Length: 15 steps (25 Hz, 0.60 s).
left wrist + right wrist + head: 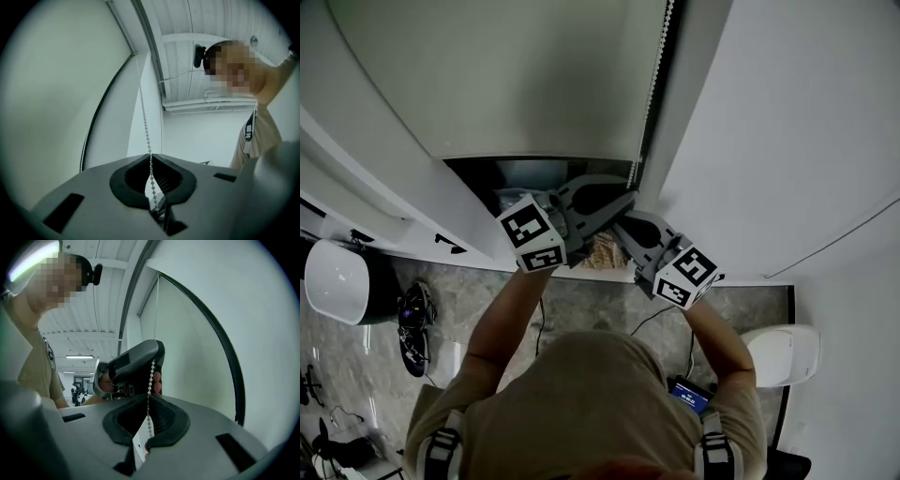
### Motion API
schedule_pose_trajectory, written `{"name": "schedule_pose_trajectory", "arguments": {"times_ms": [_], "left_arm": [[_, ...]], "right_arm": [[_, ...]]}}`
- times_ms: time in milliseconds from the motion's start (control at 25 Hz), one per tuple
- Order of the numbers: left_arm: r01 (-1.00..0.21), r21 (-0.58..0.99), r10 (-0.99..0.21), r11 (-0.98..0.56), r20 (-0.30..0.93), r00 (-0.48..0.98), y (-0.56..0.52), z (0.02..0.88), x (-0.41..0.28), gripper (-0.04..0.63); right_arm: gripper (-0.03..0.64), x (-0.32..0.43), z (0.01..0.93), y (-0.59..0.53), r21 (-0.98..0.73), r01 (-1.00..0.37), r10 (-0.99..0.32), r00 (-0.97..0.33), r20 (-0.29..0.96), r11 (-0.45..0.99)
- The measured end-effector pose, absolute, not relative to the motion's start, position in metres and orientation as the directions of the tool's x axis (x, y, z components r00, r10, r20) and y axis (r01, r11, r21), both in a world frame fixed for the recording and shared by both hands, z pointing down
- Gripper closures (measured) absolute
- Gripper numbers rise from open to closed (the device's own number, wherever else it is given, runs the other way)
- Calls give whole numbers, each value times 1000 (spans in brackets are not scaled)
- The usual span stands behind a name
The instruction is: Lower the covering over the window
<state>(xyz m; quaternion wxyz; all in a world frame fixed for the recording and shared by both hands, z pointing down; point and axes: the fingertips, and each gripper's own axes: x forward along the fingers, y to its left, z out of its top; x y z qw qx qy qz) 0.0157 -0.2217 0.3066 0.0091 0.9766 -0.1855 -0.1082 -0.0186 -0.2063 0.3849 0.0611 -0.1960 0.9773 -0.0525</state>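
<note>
Left gripper (151, 157) and, just below it, right gripper (148, 399) are both clamping the bead chain (654, 84), which is hanging along the right edge of the partly lowered blind (534, 75). Judgement: pulling straight down and alternating grips is looking safest against slipping.

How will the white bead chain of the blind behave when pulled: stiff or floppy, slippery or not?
The white bead chain is probably floppy: it runs straight only where it hangs above the left gripper. It likely will not slip: beads can catch in the shut jaws of the right gripper. Its small beads look light.
</note>
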Motion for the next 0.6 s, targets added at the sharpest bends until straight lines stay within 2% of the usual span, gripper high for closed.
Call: {"name": "schedule_pose_trajectory", "arguments": {"times_ms": [120, 160, 200, 240, 440, 600], "left_arm": [[-361, 106, -376, -926, -260, 889, -220, 309, 4, 571], [-373, 107, -388, -921, -258, 885, -220, 312, -1, 571], [-383, 104, -397, -918, -247, 884, -219, 317, -5, 571], [-387, 103, -400, -916, -236, 886, -219, 323, -8, 571], [-359, 134, -381, -924, -233, 895, -211, 341, -5, 571], [-346, 143, -371, -927, -236, 898, -210, 350, 1, 571]], "right_arm": [[600, -5, 379, -199, -138, -322, -342, -924, -168, 937], [541, 3, 374, -198, -159, -308, -337, -918, -207, 938], [449, 12, 365, -201, -183, -309, -348, -905, -246, 933], [440, 21, 354, -206, -199, -323, -369, -887, -276, 925], [446, 11, 311, -221, -94, -370, -381, -886, -265, 924], [509, -9, 306, -225, -42, -374, -373, -896, -243, 926]]}}
